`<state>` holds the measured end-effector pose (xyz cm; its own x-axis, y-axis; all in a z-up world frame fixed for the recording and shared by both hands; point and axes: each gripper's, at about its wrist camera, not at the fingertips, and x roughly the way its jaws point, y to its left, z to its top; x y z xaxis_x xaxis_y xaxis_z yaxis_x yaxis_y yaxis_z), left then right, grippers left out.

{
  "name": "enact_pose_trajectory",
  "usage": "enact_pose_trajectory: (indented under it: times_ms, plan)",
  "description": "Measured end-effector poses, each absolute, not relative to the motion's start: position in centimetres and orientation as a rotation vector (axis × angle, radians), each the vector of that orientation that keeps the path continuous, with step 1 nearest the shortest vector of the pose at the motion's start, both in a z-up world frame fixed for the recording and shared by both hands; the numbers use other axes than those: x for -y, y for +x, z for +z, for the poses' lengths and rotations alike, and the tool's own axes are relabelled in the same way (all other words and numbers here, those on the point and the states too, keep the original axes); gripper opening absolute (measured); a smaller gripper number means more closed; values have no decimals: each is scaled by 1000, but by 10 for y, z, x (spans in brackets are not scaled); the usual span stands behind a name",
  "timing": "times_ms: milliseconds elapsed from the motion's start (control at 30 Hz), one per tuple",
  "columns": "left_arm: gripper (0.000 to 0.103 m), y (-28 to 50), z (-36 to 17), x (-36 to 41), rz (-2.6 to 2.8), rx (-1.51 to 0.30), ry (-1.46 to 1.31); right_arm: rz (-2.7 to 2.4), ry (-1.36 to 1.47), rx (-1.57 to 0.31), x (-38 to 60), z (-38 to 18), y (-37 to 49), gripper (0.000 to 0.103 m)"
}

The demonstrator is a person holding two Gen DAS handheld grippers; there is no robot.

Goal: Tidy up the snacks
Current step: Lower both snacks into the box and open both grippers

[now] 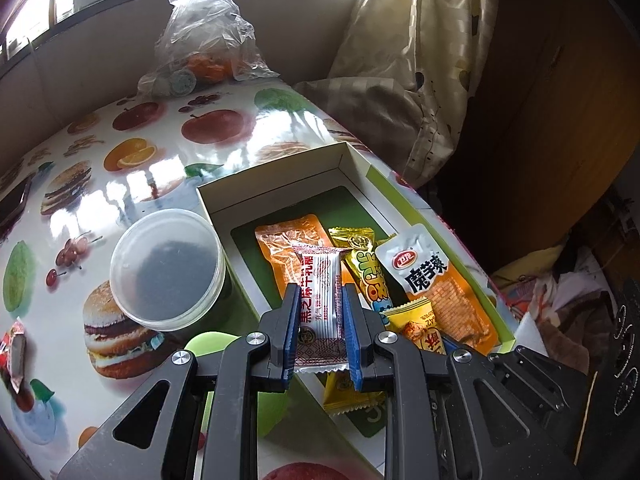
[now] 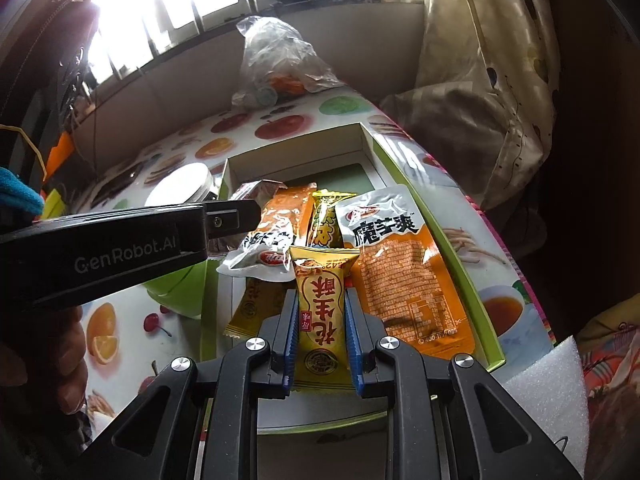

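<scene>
While both tools hang over the box with a snack each, the state is this:
Left gripper [image 1: 320, 316]: clamped narrow on a white crinkle-edged snack packet with red lettering [image 1: 320, 300], held above the box
Right gripper [image 2: 322, 336]: clamped narrow on a yellow peanut-candy packet with red characters [image 2: 322, 312], also above the box
Box: shallow white cardboard box with a green floor [image 1: 280, 176], standing on the glossy fruit-print tablecloth [image 1: 168, 140]
Risk, collision: the two tools are close over one box, so lowering together could knock them
Risk, spill: a packet dropped on the overlapping pile might slide over the low wall
Risk, tub: the round clear-lidded plastic tub [image 1: 168, 268] just beside the box could get nudged
Count in box: two orange-and-white pouches, one gold twist-end packet, one flat yellow packet
Count held: two
Count stray: one red wrapper [image 1: 14, 350] at the table edge
</scene>
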<state>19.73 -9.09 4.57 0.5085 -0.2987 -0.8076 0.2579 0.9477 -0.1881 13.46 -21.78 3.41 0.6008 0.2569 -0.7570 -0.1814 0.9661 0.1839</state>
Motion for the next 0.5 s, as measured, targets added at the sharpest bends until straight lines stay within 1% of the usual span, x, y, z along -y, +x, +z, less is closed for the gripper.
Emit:
enact_pose_trajectory:
  times_ms: [300,500]
  plan:
    - [21,200,44,93,-331,-986,-45,246,97,-886,220,32,138,20]
    - [22,200,43,93,-332,-985,-40,246,93,-886,220,32,138,23]
